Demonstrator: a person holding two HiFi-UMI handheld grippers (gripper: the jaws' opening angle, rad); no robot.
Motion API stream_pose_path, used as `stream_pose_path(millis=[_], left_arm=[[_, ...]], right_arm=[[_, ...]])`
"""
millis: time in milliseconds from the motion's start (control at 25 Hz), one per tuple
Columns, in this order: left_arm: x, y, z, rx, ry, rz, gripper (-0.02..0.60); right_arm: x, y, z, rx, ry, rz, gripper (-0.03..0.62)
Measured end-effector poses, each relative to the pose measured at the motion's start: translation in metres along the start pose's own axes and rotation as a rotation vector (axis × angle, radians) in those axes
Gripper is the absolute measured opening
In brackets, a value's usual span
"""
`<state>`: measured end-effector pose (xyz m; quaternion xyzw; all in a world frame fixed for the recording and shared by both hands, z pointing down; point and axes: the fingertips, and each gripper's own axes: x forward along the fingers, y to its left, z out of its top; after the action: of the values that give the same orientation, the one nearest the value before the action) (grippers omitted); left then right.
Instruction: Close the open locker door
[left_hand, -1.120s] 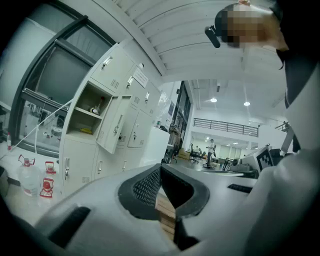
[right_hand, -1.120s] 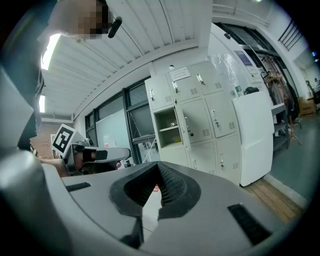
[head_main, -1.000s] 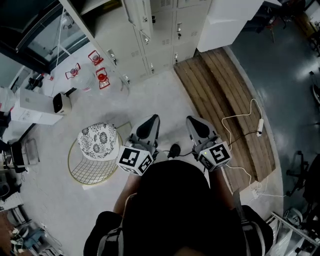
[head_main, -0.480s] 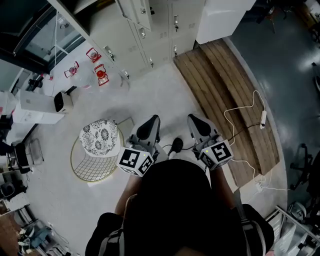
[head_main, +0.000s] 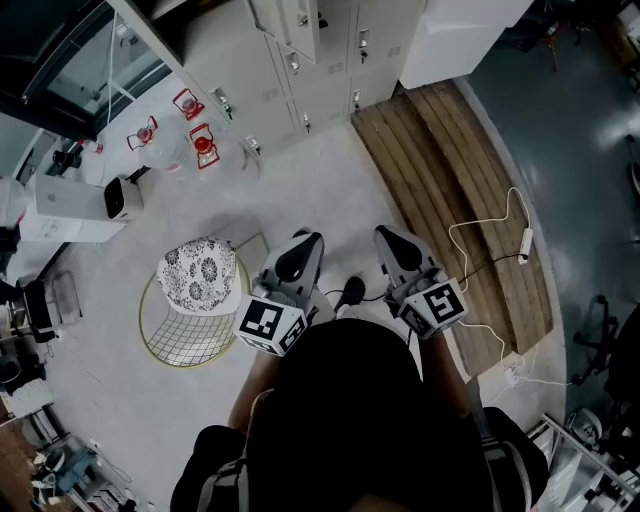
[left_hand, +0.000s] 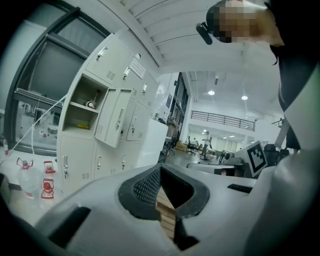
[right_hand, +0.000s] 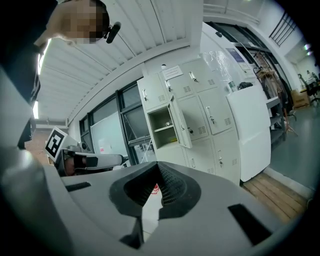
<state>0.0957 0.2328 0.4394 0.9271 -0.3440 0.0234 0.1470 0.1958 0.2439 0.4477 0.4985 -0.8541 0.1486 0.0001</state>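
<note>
Hardly anything has moved since a second ago: both grippers hang low in the head view, well short of the lockers at twelve o'clock. A cushioned stool (head_main: 200, 282) sits at nine o'clock, to be skirted. The left gripper (head_main: 296, 258) has its jaws together and empty, as does the right gripper (head_main: 398, 252). The open locker door (right_hand: 180, 122) stands ajar, well apart. Walking closer, then pushing its outer face near the handle edge, would likely latch it.
</note>
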Motion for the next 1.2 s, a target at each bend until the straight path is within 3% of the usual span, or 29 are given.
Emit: stream_pose_path(millis=[200, 440, 720, 960, 1200], left_arm=[[0.023, 0.039, 0.014, -0.038, -0.020, -0.035, 0.018], [0.053, 0.089, 0.044, -0.045, -0.067, -0.055, 0.017], [0.072, 0.148, 0.071, -0.057, -0.103, -0.082, 0.018], [0.083, 0.187, 0.081, -0.034, -0.074, -0.117, 0.018], [0.090, 0.216, 0.086, -0.003, -0.049, -0.160, 0.018]], right_arm=[[0.037, -0.007, 0.012, -0.011, 0.024, -0.013, 0.003], [0.085, -0.018, 0.037, 0.074, 0.004, 0.017, 0.003], [0.146, -0.025, 0.058, 0.016, 0.001, -0.020, 0.003], [0.194, -0.023, 0.057, -0.037, 0.051, -0.064, 0.003], [0.235, -0.011, 0.064, -0.045, 0.070, -0.049, 0.005]])
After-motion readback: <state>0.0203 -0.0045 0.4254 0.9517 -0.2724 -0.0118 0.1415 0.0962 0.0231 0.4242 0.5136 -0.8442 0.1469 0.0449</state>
